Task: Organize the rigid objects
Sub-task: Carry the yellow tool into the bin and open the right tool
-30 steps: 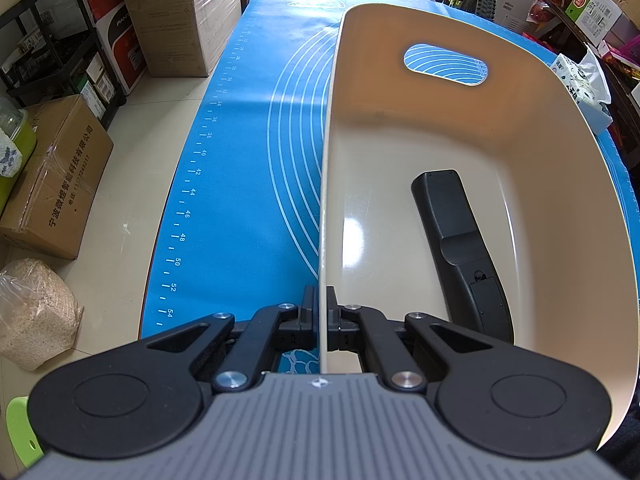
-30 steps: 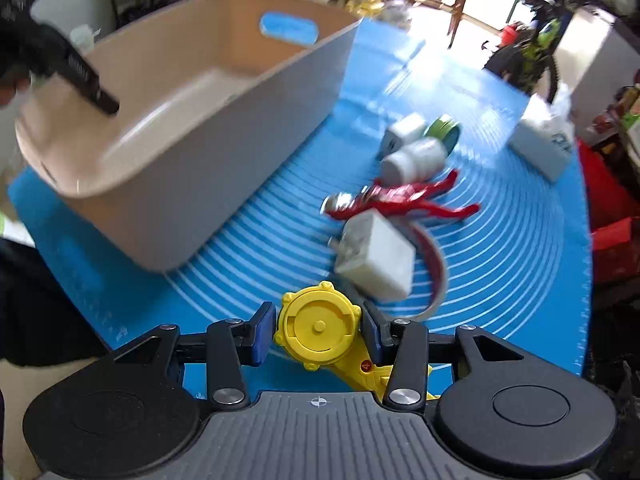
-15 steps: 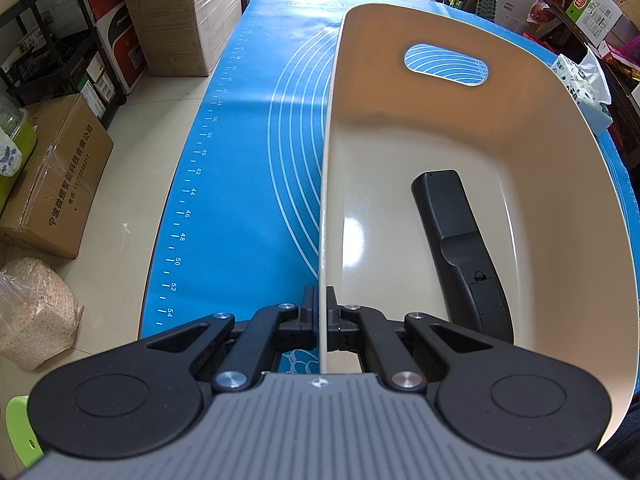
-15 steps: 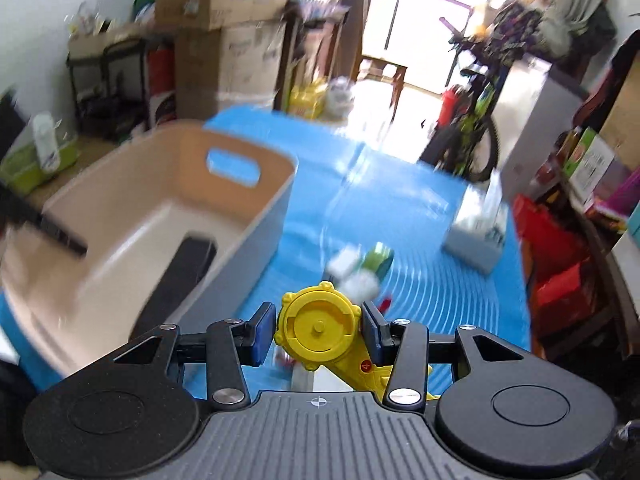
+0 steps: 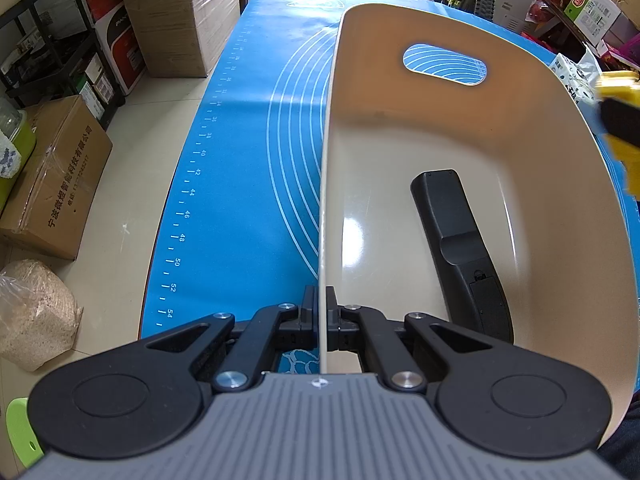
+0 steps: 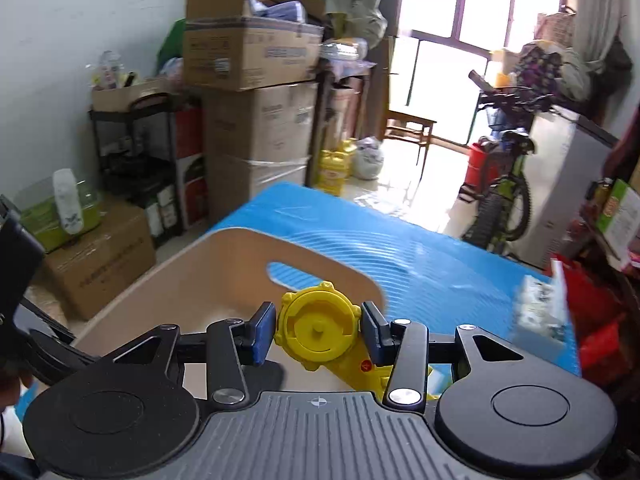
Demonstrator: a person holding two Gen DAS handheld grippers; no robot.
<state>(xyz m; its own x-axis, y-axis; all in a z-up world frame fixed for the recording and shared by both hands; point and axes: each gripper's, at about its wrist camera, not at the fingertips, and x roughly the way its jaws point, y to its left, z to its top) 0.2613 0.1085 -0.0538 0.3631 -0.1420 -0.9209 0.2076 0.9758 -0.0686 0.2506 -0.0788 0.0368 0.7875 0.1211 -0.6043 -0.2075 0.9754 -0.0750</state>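
Observation:
A beige plastic bin stands on the blue mat. My left gripper is shut on the bin's near left wall. A black remote control lies flat inside the bin. My right gripper is shut on a yellow toy with a round knobbed head, held over the bin's right side. In the left wrist view the yellow toy and the right gripper's fingers show at the bin's right rim.
Cardboard boxes and a black shelf stand on the floor left of the table. A tissue pack lies on the mat at the right. A bicycle and stacked boxes stand beyond the table.
My right gripper has lifted the yellow toy off the mat and carried it left, up to the bin's right side. My left gripper and the bin have not moved.

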